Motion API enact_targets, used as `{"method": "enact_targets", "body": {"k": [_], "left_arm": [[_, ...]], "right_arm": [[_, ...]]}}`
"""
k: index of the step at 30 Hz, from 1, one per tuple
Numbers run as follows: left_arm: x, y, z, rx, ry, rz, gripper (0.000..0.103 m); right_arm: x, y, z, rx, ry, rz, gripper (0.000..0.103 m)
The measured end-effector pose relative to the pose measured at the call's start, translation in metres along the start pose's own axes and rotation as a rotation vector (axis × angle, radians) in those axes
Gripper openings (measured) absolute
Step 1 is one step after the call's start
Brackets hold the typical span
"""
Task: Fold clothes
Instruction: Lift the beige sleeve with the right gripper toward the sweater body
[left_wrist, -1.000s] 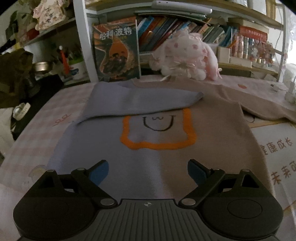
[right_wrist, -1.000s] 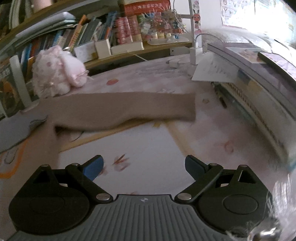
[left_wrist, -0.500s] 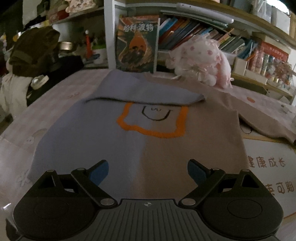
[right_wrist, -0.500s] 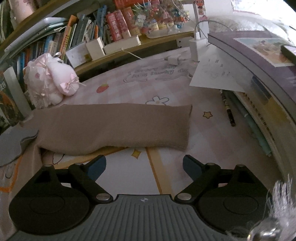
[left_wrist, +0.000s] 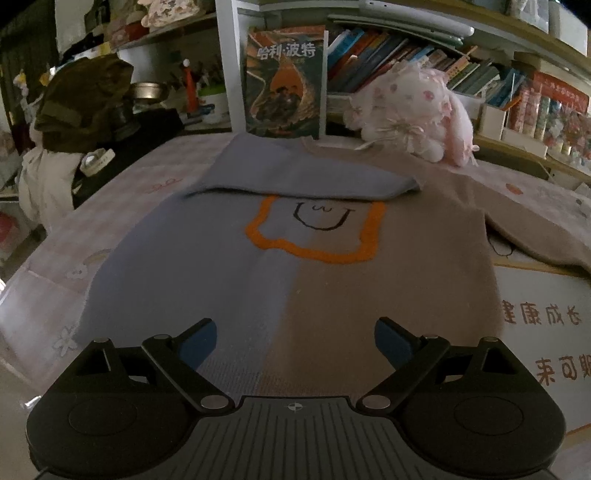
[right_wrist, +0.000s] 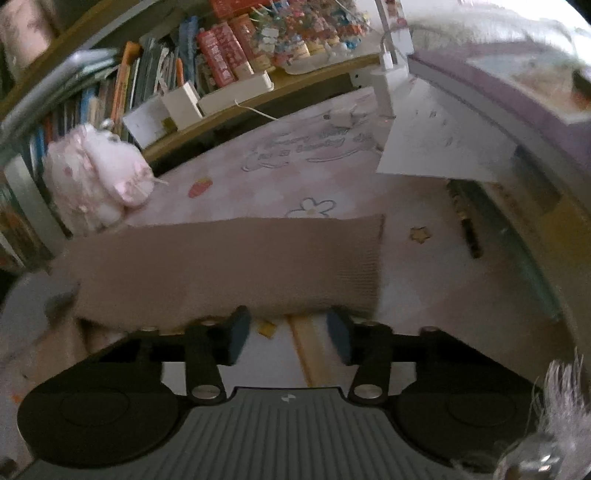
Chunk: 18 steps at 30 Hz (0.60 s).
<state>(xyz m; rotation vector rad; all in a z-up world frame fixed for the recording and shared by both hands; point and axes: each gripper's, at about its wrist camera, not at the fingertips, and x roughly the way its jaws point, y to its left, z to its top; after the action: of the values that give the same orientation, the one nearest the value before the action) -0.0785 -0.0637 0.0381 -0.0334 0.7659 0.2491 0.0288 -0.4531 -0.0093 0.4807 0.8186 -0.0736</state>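
Note:
A sweater (left_wrist: 295, 280), half blue and half tan with an orange outline and a smiling face, lies flat on the pink table. Its blue sleeve (left_wrist: 306, 177) is folded across the chest. Its tan sleeve (right_wrist: 229, 266) stretches out to the right. My left gripper (left_wrist: 295, 338) is open and empty above the sweater's hem. My right gripper (right_wrist: 288, 334) is part-way closed, still empty, just short of the tan sleeve's near edge, close to the cuff.
A pink plush toy (left_wrist: 413, 110) and a standing book (left_wrist: 286, 77) sit behind the sweater's collar, before the bookshelves. Papers (right_wrist: 443, 144), a pen (right_wrist: 467, 229) and stacked books lie right of the sleeve. A dark bag (left_wrist: 81, 99) stands far left.
My right gripper has moved forward and down to the tan sleeve and its jaws have narrowed. My left gripper has drawn back slightly from the sweater and stayed open.

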Motion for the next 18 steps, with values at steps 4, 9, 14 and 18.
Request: {"method": "enact_targets", "body": {"k": [4,9,14,18], "left_arm": [[-0.002,-0.001,0.000,0.006,-0.001,0.005,0.095],[-0.003,0.000,0.000,-0.007,0.001,0.013,0.095],[-0.003,-0.002,0.000,0.000,0.005,0.012,0.095],[-0.003,-0.005,0.000,0.016,0.002,0.004,0.095]], "right_arm": [[0.005,-0.005,0.005,0.098,0.005,0.081,0.041],[0.010,-0.005,0.004,0.141,0.023,0.150,0.041],[0.016,-0.009,0.009,0.157,0.001,0.116,0.011],[0.010,-0.013,0.014,0.147,-0.045,0.141,0.007]]}}
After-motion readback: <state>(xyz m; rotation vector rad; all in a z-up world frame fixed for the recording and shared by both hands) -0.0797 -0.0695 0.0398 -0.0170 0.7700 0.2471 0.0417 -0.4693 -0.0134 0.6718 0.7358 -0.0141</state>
